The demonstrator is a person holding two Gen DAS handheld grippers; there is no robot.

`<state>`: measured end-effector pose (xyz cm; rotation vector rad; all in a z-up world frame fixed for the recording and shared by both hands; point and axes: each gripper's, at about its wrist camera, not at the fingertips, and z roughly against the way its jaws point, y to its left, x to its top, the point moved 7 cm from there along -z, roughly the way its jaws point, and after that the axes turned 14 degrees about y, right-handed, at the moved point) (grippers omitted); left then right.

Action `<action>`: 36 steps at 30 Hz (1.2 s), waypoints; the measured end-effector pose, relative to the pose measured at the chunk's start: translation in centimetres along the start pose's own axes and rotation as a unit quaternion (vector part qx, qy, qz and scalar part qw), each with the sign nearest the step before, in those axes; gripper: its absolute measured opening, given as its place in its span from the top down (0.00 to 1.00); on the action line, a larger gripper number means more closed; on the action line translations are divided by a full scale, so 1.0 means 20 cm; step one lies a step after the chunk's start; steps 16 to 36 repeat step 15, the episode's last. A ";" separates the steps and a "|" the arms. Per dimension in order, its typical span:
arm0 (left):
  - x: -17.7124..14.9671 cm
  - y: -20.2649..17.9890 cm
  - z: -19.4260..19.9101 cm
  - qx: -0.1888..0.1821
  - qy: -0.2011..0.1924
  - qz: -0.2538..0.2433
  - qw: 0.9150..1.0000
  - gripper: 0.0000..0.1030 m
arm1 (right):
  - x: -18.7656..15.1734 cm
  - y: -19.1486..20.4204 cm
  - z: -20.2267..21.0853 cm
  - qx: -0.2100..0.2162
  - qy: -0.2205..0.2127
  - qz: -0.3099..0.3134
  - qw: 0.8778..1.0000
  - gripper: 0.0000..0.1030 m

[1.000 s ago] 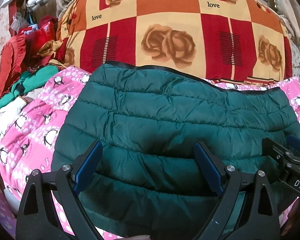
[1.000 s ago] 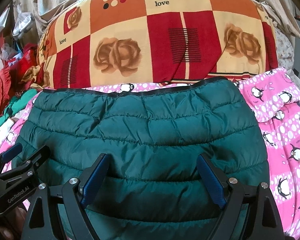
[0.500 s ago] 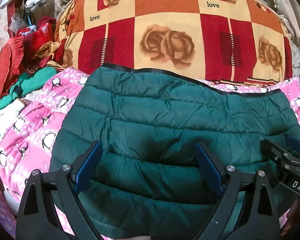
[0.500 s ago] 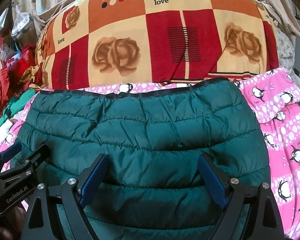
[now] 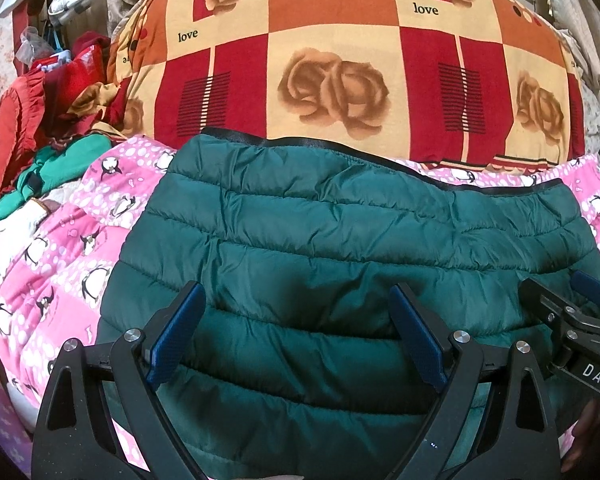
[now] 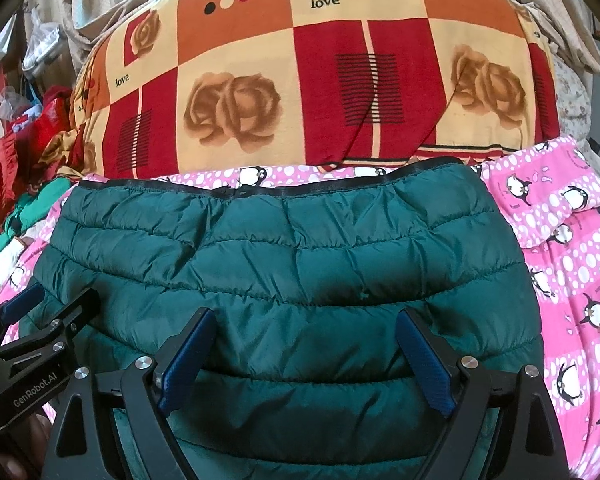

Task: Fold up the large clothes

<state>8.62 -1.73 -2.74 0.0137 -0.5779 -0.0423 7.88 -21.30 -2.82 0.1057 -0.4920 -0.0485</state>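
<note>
Pushed a little further ahead since a second ago: green quilted jacket (image 5: 340, 264), folded on the pink penguin sheet (image 5: 60, 280) of the bed, right under both grippers. Left gripper (image 5: 296, 336) and right gripper (image 6: 304, 356) wide open, gripping nothing. Risks: slick puffy shell springing open; loose zip edge (image 6: 236, 191) ahead sliding crooked toward the rose-print quilt (image 6: 320, 92).

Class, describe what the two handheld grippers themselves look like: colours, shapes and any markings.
Both are matte black frames with silver screws. The left gripper and the right gripper each carry two flat, ribbed blue pads on angular black fingers. White lettering shows on the bodies: "GenRobot.AI" on the left, "DAS" on the right. No cables visible.
</note>
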 end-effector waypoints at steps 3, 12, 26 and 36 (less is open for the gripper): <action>0.00 0.00 0.00 -0.002 0.002 0.002 1.000 0.10 | 0.01 0.00 0.00 0.001 0.000 0.000 1.000 0.13; 0.01 0.00 -0.01 -0.005 -0.003 0.002 1.000 0.10 | 0.00 0.00 0.00 0.001 0.001 0.001 1.000 0.13; 0.01 0.01 0.00 -0.003 -0.007 -0.002 1.000 0.10 | 0.01 0.00 -0.01 0.006 0.004 0.002 1.000 0.13; 0.01 0.01 0.00 -0.003 -0.007 -0.002 1.000 0.10 | 0.01 0.00 -0.01 0.006 0.004 0.002 1.000 0.13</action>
